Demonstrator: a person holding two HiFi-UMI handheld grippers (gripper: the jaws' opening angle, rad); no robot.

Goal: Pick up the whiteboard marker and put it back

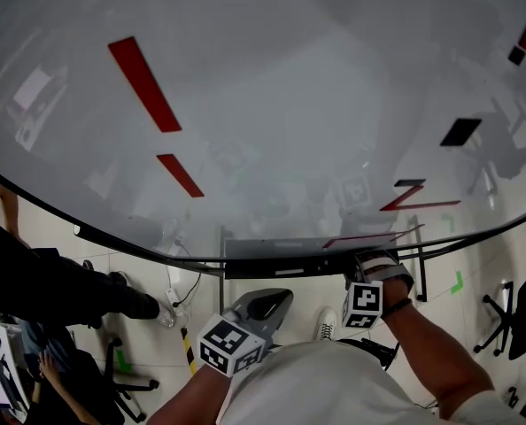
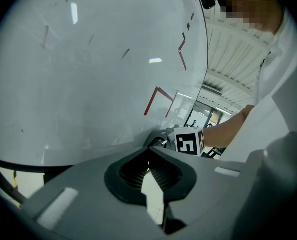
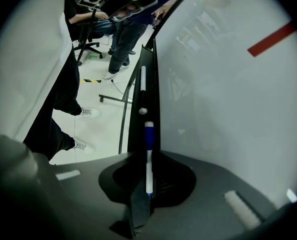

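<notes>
A white whiteboard marker with a blue cap point(image 3: 148, 149) runs lengthwise between the jaws of my right gripper point(image 3: 148, 156), which is shut on it. The marker lies along the dark tray point(image 3: 152, 69) at the foot of the whiteboard point(image 1: 272, 96), its capped end sticking out past the fingertips. In the head view my right gripper point(image 1: 376, 262) is against the tray point(image 1: 281, 264), and the marker is hidden there. My left gripper point(image 1: 276, 301) hangs below the tray with its fingertips together and nothing in it; in its own view the left gripper point(image 2: 148, 156) points at the board's lower edge.
The board carries red strokes point(image 1: 144, 83) and a black mark point(image 1: 460, 132). Farther along the tray lie a second white marker point(image 3: 142, 81) and a small white round piece point(image 3: 143, 111). People's legs point(image 3: 116, 44) and office chairs point(image 1: 509, 312) stand on the floor nearby.
</notes>
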